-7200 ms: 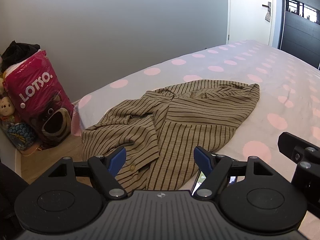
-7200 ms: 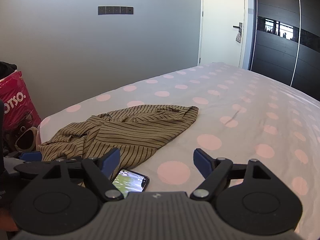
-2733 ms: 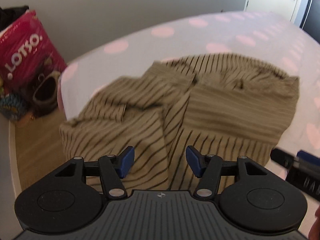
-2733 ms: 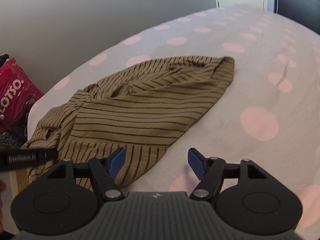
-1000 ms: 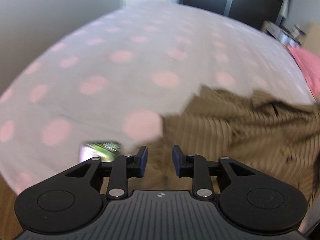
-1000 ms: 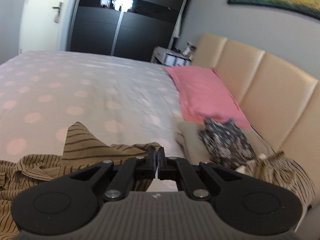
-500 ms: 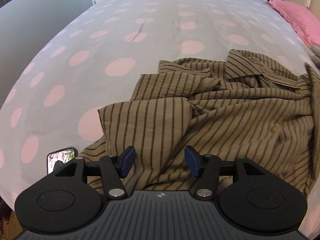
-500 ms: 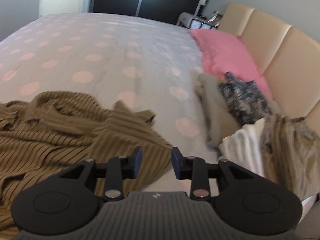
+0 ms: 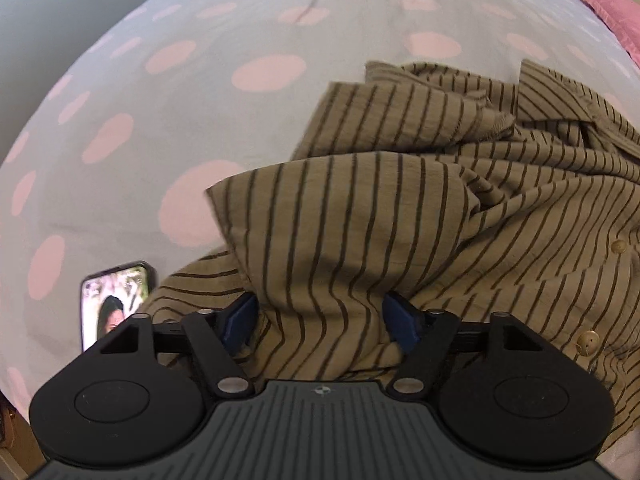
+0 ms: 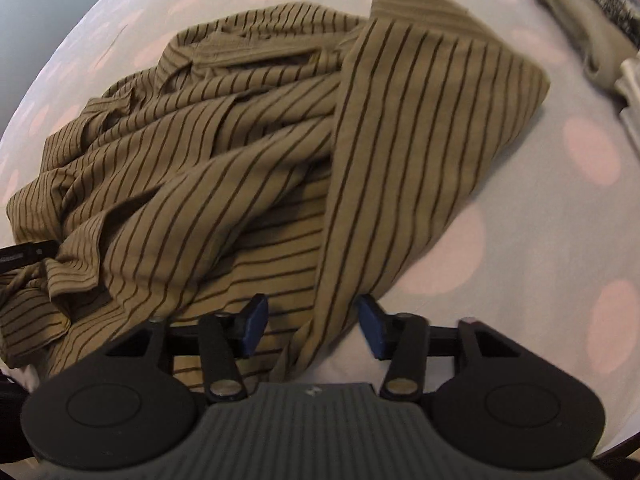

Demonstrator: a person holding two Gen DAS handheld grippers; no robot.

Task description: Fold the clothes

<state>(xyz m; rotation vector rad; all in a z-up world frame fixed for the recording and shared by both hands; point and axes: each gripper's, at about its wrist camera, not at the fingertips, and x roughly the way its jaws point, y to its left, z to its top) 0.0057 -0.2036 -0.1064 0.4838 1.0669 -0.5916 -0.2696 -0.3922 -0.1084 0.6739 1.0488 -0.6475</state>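
A tan shirt with dark stripes [image 9: 420, 216] lies crumpled on the polka-dot bed; it also shows in the right wrist view [image 10: 248, 152]. My left gripper [image 9: 322, 320] is open, its blue pads on either side of a raised fold of the shirt's near edge. My right gripper [image 10: 310, 322] is open too, with a long striped panel running down between its pads. Neither is closed on the cloth. Buttons [image 9: 619, 246] show on the shirt at the right.
A phone [image 9: 114, 300] with a lit screen lies on the white sheet with pink dots [image 9: 192, 92] left of the left gripper. Other clothes [image 10: 592, 20] are piled at the far right. A pink pillow [image 9: 616, 4] lies far right.
Both grippers have dropped low onto the shirt and opened wider. Cloth now sits between each pair of pads. The right view has turned from the headboard down to the shirt.
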